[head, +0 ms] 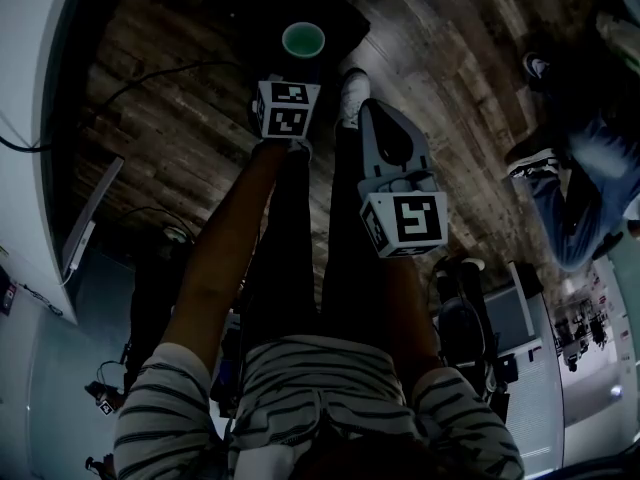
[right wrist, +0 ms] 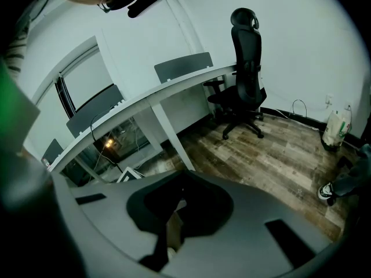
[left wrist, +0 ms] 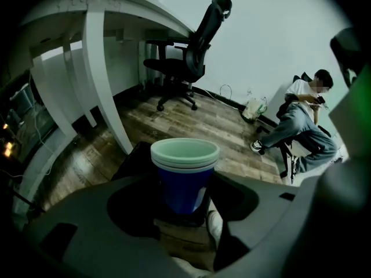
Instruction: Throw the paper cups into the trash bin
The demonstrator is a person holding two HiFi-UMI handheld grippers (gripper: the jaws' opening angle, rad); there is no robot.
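A stack of blue paper cups (left wrist: 184, 178) with pale green rims stands upright between the jaws of my left gripper (left wrist: 184, 185), which is shut on it. In the head view the cups (head: 303, 40) hang just beyond the left gripper (head: 298, 68), over a black trash bin (head: 345, 23) on the wooden floor. In the left gripper view the bin (left wrist: 132, 158) is a dark shape behind and below the cups. My right gripper (head: 372, 110) is beside it to the right, lower in the head view, jaws together with nothing between them (right wrist: 184, 177).
A curved white desk (left wrist: 98, 68) stands at the left, its edge (head: 30, 118) also in the head view. A black office chair (left wrist: 185, 57) is by the wall. A person (left wrist: 301, 120) sits on the floor at the right. My own shoe (head: 352, 93) is near the bin.
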